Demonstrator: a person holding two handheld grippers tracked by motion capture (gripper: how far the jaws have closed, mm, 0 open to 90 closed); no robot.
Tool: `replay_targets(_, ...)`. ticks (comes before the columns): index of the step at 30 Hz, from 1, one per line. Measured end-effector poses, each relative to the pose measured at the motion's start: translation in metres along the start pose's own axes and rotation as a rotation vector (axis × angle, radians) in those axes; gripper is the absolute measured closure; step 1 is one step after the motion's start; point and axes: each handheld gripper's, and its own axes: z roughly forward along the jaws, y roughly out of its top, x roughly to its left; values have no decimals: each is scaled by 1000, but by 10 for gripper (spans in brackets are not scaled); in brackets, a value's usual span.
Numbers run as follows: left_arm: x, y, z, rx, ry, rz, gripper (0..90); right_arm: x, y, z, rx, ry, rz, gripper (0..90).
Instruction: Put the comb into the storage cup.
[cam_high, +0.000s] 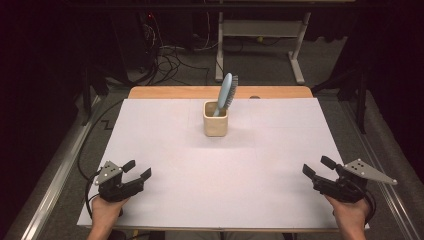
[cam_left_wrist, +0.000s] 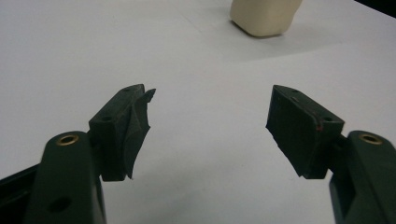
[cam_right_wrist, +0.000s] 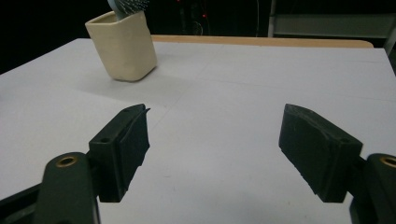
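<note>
A cream square cup (cam_high: 215, 119) stands upright at the back middle of the white table cover, with a light blue hairbrush (cam_high: 226, 93) leaning out of it, bristles to the right. My left gripper (cam_high: 137, 169) rests open near the front left corner, nothing between its jaws; its own view has the cup's base (cam_left_wrist: 265, 17) far ahead. My right gripper (cam_high: 318, 166) sits open near the front right edge, also empty. In the right gripper view (cam_right_wrist: 215, 140) the cup (cam_right_wrist: 123, 46) is ahead to the left with the brush head (cam_right_wrist: 127, 6) at the top edge.
The white cover (cam_high: 200, 170) lies over a wooden tabletop (cam_high: 165, 92) whose back edge shows. Cables (cam_high: 170, 60) and a table frame (cam_high: 295, 55) are on the floor beyond. A metal rail (cam_high: 55, 175) runs along the left side.
</note>
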Motion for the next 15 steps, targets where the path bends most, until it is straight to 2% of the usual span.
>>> replay_targets(15,0,0,0,0,-2,5,301,-3,-16,-3,17,-18,9,241)
